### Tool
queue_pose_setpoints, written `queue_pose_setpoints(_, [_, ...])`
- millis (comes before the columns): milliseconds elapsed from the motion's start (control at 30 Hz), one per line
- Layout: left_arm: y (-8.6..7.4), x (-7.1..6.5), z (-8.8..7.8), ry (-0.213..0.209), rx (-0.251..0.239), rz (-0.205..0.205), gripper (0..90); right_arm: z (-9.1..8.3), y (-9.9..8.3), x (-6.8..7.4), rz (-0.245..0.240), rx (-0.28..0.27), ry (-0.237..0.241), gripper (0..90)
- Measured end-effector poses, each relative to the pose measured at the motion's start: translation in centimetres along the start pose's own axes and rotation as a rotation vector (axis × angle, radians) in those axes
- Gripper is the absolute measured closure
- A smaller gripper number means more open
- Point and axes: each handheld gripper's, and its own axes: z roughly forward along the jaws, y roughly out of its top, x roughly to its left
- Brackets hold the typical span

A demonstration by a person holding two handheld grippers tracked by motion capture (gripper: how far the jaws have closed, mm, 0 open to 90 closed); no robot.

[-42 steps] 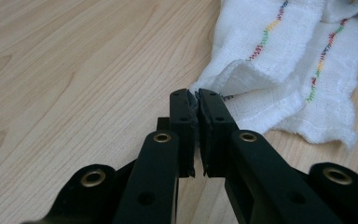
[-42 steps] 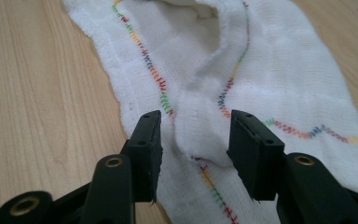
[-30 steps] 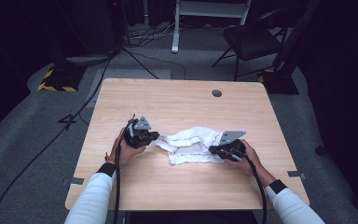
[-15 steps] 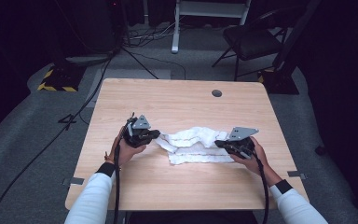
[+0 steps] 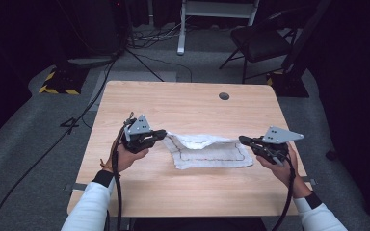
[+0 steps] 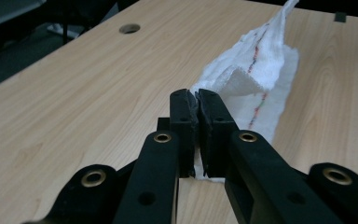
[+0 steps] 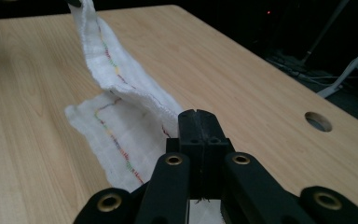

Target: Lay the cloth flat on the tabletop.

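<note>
Dark room, cables and a chair (image 5: 257, 41) on the floor beyond the counter (image 5: 188, 103), which was light wood with a grommet hole (image 5: 224, 96) toward 1 o'clock. White cloth (image 5: 207, 150) with a coloured stitched border sat mid-counter, slightly toward 6 o'clock, stretched between both hands: top edge lifted off the wood, lower part draped onto it.

Left tongs (image 5: 161, 134) at 9 o'clock of the cloth, clenched on its corner; the left gripper view showed fabric pinched between the pads. Right tongs (image 5: 243, 140) at 3 o'clock, clenched on the opposite corner; in the right gripper view the jaws stood fully together with the cloth (image 7: 121, 116) running out from under them.

Risks as I read it:
- Both grips were thin, right at the hem. A pull apart that is too hard could slip a corner out.
- The top edge sagged mid-span. Uneven lift would likely twist the cloth rather than spread it.
- The lower part lay on the wood, so it could drag and bunch up.
</note>
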Motion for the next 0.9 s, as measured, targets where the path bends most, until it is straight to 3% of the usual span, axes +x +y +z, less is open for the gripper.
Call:
queue_pose_setpoints(233, [2.2, -2.0, -3.2, -0.005, -0.033, 0.062, 85.1, -4.5, 1.9, 0.8, -0.006, -0.063, -0.032, 90.0])
queue_pose_setpoints(400, [3.6, -3.4, -5.7, -0.014, -0.078, 0.107, 85.2, -6.9, 3.0, 2.1, -0.029, -0.096, -0.031, 90.0])
queue_pose_setpoints(533, [4.5, -3.8, -6.7, -0.012, -0.094, 0.133, 85.1, -8.4, 3.9, 2.8, -0.04, -0.127, -0.032, 90.0])
queue_pose_setpoints(700, [4.8, -2.1, -5.4, 0.007, -0.075, 0.104, 85.1, -8.4, 4.9, 2.4, -0.034, -0.122, -0.058, 90.0])
queue_pose_setpoints(900, [4.3, 1.3, -1.3, 0.031, -0.021, 0.031, 85.0, -5.0, 4.5, -0.7, 0.01, -0.066, -0.089, 90.0])
